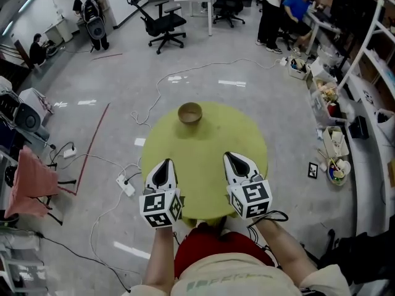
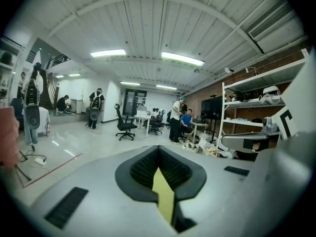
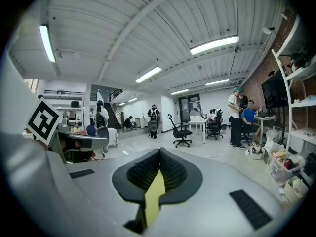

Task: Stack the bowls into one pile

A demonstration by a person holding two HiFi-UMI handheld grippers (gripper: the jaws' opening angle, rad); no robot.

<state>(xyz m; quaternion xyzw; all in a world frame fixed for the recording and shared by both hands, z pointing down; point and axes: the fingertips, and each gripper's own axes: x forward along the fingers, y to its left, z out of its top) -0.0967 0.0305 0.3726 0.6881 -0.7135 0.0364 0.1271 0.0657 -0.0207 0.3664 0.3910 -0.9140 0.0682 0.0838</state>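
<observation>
Nearest us, we hold the left tool [image 1: 163, 167] and the right tool [image 1: 237, 160] side by side above the near edge of the round yellow desk [image 1: 203, 139]. Each has its jaws pressed together with nothing between them. We judge this a resting pose, kept well apart from the work. Toward the desk's far side sits the wooden bowl [image 1: 190, 113], alone. We cannot tell whether others nest inside it. No loose bowl shows, so the pile looks made.
</observation>
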